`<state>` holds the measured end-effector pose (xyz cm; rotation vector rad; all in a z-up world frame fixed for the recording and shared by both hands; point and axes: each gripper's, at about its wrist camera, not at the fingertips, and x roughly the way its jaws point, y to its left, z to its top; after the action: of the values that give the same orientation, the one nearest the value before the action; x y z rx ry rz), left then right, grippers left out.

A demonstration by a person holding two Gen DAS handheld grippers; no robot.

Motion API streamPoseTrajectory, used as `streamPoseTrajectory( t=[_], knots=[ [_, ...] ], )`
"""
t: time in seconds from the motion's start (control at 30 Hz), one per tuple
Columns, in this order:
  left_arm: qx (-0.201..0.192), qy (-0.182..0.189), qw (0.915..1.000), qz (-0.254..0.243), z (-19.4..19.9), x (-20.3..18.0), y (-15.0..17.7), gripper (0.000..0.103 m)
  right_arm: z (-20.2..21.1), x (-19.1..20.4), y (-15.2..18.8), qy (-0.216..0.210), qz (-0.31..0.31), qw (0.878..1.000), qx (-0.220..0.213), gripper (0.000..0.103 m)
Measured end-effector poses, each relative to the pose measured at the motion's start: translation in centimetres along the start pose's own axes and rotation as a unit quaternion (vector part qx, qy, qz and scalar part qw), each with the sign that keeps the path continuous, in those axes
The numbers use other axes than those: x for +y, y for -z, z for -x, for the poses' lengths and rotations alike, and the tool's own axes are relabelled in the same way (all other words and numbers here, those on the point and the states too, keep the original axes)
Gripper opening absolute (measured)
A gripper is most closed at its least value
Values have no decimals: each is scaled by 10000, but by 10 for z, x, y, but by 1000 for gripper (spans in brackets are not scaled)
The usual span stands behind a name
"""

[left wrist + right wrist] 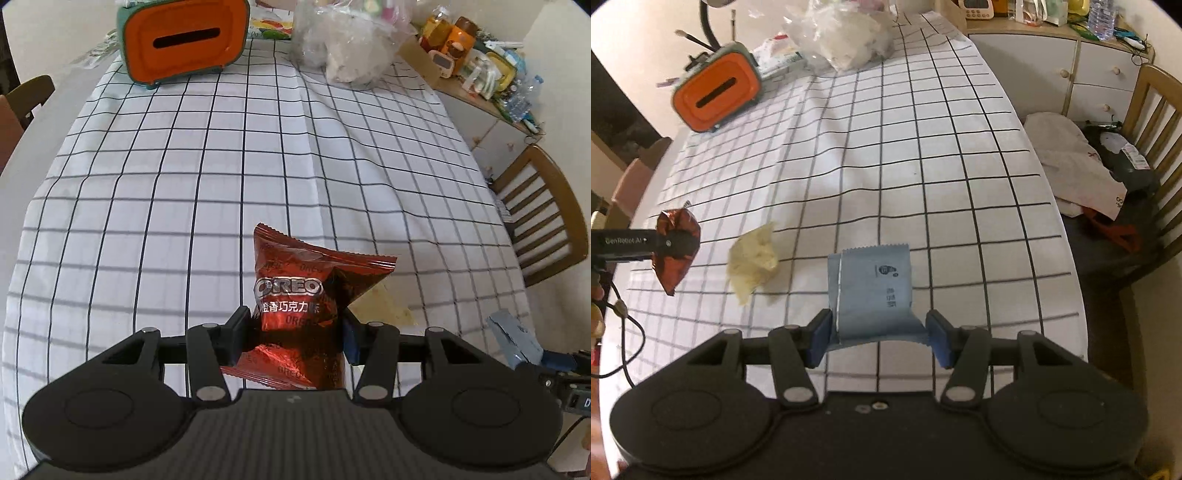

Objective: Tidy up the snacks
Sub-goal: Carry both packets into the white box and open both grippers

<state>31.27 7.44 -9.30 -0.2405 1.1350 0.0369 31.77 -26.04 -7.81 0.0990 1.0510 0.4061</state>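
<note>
My left gripper (pixel 295 332) is shut on a red Oreo snack packet (pixel 306 291) and holds it above the checked tablecloth (pixel 221 166). The packet also shows at the left of the right wrist view (pixel 677 251), held by the left gripper (pixel 670 242). My right gripper (pixel 877 338) is shut on a pale blue snack packet (pixel 875 288), which also shows at the right edge of the left wrist view (pixel 517 336). A pale yellow packet (pixel 753 258) lies on the cloth between the two grippers; a part of it shows behind the Oreo packet (pixel 384 306).
An orange and green tissue box (pixel 184 40) and a clear plastic bag (pixel 343 44) stand at the far end of the table. A wooden chair (pixel 543 214) with bags on it (pixel 1075 166) stands at the right. A cluttered cabinet (pixel 480 74) is beyond it.
</note>
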Motion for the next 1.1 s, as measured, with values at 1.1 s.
streamPoseTrajectory(
  t=[1.1],
  knots=[
    [307,1327,9849,-1066,152,-33,186,49,131,29,118,-2436,1513,9572,383,54]
  ],
)
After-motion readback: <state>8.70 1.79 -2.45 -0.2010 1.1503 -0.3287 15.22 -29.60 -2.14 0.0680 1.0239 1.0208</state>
